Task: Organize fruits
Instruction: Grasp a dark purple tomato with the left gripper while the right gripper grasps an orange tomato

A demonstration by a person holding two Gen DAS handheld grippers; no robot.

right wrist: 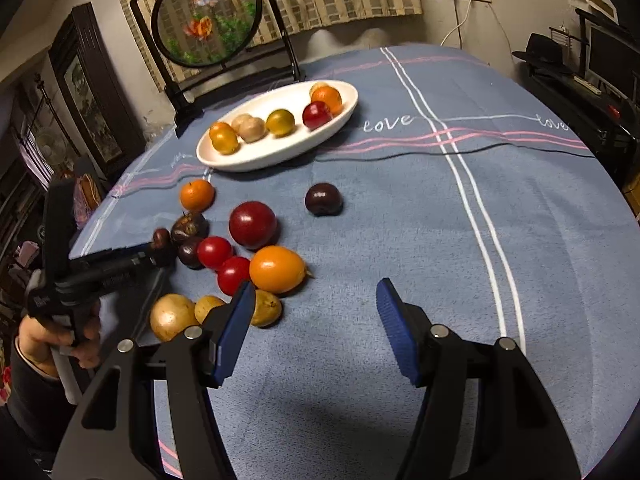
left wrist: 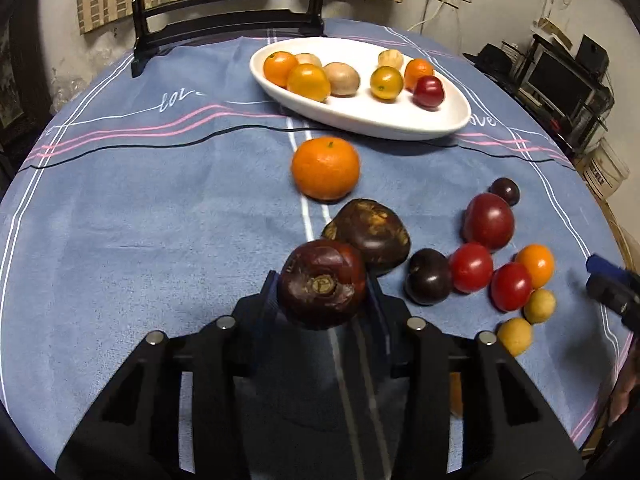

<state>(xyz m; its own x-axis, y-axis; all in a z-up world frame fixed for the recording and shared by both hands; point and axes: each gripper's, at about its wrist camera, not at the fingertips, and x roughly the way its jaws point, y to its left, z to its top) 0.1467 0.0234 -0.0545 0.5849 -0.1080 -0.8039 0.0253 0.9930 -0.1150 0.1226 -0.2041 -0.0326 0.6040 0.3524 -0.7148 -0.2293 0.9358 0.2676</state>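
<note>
A round table under a blue cloth (right wrist: 400,208) with white and pink stripes and the word "love" fills both views. At its far side stands a dark-framed round screen (right wrist: 206,12), and just in front of that lies a white oval dish (left wrist: 400,120) holding eight small fruits: orange ones, pale brown ones and one dark red. The left gripper (left wrist: 322,284), gripped by a hand (right wrist: 52,340) seen at the left edge of the right wrist view, has its jaws clamped on a dark brown fruit (left wrist: 322,282) with a rough stem scar, held at the near left edge of the loose pile. The right gripper (right wrist: 316,332) hovers over bare cloth at the near side, its blue-padded jaws apart with nothing between them. On the cloth, a mandarin (left wrist: 326,168) sits alone between the dish and the pile. Just beyond the held fruit lies a second dark brown fruit (left wrist: 372,232), touching it or nearly so. To the right cluster a large dark red plum (left wrist: 490,220), two red tomatoes (left wrist: 472,268), an orange oval fruit (right wrist: 276,268), a dark purple fruit (left wrist: 428,276) and, nearest, a few small yellowish-brown fruits (right wrist: 172,316). A smaller dark plum (right wrist: 323,199) lies apart, farther right.
</note>
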